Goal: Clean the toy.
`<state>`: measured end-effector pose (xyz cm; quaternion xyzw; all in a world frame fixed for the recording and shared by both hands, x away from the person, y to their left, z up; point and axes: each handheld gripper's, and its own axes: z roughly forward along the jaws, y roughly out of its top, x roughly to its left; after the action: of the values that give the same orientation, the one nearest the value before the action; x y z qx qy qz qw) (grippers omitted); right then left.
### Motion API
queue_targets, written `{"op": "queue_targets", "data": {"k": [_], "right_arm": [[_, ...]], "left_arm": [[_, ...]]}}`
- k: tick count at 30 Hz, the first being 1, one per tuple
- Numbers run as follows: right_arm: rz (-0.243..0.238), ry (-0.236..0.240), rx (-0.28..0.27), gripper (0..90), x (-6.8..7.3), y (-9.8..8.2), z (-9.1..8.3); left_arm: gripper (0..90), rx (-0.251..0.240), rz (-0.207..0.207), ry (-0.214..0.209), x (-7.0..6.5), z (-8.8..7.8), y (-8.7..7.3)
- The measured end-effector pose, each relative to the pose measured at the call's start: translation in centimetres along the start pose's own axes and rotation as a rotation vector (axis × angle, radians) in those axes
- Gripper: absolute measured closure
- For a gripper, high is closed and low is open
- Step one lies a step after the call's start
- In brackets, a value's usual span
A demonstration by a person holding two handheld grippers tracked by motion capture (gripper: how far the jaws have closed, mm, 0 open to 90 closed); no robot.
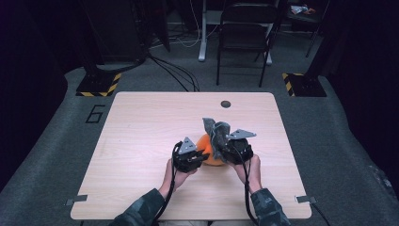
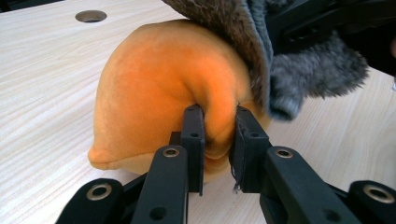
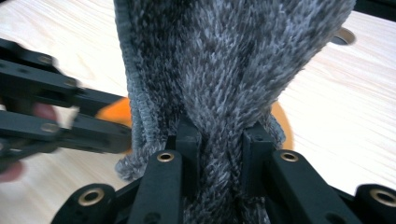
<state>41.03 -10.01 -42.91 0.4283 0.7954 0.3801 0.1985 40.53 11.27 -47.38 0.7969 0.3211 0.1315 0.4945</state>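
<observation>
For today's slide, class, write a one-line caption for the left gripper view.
Left gripper pinches a fold of the orange plush on the wooden table, grey fuzzy cloth draped over it.

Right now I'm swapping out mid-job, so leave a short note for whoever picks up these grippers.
Left gripper: jaws shut on a fold of the orange plush, which rests on the table.
Right gripper: jaws shut on the grey fuzzy cloth, bunched and held up over the plush's right side.
Done: both things are gripped; the cloth is partly raised.
Left: it seems, pulling the cloth fully free of the plush.
</observation>
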Motion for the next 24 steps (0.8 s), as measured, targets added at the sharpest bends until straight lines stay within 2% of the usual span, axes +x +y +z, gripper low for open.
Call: {"op": "queue_targets", "data": {"k": [3, 7, 11, 18, 20, 22, 24], "right_arm": [[0.02, -0.021, 0.018, 73.1, -0.8, -0.3, 0.1], [0.071, -0.038, 0.038, 72.9, -2.4, -1.1, 0.5], [0.118, -0.075, 0.081, 72.8, -3.9, -2.3, 1.2], [0.178, -0.104, 0.204, 72.7, -5.8, -4.9, 3.3], [0.175, -0.114, 0.227, 72.9, -6.0, -5.2, 3.5], [0.165, -0.135, 0.21, 73.3, -6.2, -4.8, 2.8], [0.175, -0.139, 0.15, 73.5, -6.5, -3.9, 1.5]], "left_arm": [[76.6, -0.003, -0.012, -0.005, 0.0, 0.1, 0.0], [76.4, 0.0, -0.006, -0.006, 0.1, 0.1, -0.1], [76.4, -0.001, -0.006, -0.004, 0.0, 0.0, -0.1], [76.1, -0.004, -0.007, -0.005, 0.2, 0.0, -0.1], [76.0, -0.004, -0.009, -0.001, 0.2, -0.1, -0.1], [75.8, -0.007, -0.014, 0.001, 0.2, -0.1, -0.1], [75.7, -0.003, -0.012, -0.005, 0.3, -0.1, -0.1]]}}
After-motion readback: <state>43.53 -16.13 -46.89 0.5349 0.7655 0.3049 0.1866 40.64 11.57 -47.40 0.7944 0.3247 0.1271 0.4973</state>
